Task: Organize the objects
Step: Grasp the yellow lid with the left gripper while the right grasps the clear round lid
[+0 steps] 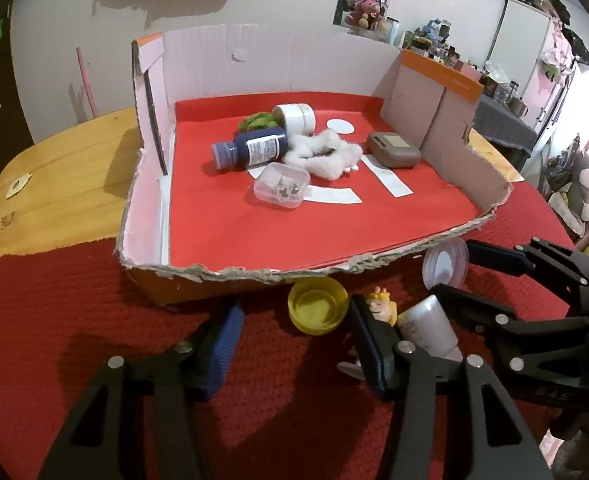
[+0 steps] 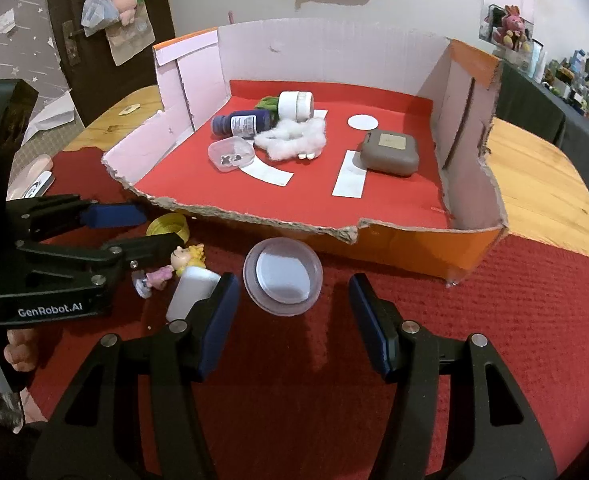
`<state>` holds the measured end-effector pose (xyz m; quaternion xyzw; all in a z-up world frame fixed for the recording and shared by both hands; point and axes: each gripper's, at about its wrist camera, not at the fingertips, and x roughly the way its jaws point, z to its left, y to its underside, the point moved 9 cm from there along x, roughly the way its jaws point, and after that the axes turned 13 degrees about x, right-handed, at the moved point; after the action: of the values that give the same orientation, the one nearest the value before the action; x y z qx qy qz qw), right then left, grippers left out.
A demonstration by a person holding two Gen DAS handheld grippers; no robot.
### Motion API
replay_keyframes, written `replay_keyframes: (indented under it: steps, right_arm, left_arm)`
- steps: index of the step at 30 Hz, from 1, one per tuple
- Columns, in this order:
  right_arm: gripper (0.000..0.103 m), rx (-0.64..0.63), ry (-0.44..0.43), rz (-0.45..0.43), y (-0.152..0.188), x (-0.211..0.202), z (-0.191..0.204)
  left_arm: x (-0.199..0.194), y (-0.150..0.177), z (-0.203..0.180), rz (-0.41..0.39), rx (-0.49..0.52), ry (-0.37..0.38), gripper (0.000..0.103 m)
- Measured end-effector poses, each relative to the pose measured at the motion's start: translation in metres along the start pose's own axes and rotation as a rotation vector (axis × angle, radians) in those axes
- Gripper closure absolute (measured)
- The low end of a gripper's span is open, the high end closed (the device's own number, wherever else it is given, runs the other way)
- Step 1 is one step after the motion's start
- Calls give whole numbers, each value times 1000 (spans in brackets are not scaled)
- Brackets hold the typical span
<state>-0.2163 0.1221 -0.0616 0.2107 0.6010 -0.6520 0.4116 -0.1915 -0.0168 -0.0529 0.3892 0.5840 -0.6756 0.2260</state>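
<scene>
Jaws of left gripper (image 1: 294, 346) part open, clamped on nothing; yellow cap (image 1: 318, 308) open side up just ahead at twelve o'clock, between the tips but apparently not yet pinched. Jaws of right gripper (image 2: 294, 320) likewise part open and empty, clear round lid (image 2: 282, 282) at twelve o'clock just past the tips, flat on red cloth (image 2: 494, 320).

Further out from left gripper: small doll (image 1: 382, 304) at one o'clock, beside the inner finger; white tube (image 1: 426, 328) at two o'clock, lying against the doll.

Beyond, at twelve o'clock in both views, torn cardboard box (image 1: 254, 276) on the bench (image 1: 54, 168). Already inside: blue bottle (image 1: 250, 148) on its side, white jar (image 1: 294, 118) tipped over, cotton wad (image 1: 326, 156), small clear case (image 1: 282, 186), brown case (image 1: 392, 148) at two o'clock, something green (image 1: 258, 122) behind the bottle.

Judged well past halfway: six things boxed, four left outside along the near wall. Cap and lid look like the next picks, then doll and tube.
</scene>
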Motion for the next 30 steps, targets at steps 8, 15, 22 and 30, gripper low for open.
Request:
replay_keyframes:
  steps: [8,15,22,30]
  right_arm:
    - [57,-6,-7,9,0,8,6]
    - [64,6,-21,-5,-1,1,6]
    - [64,13,-42,-9,2,-7,9]
    - [64,17,-51,-10,8,-14,13]
  left_arm:
    - [1,1,0,-7,15,-32,68]
    - [-4,2,-7,-19,22,-16,71]
    - [-8,5,-12,-21,20,-5,71]
    - [-14,10,-15,-27,4,20,71]
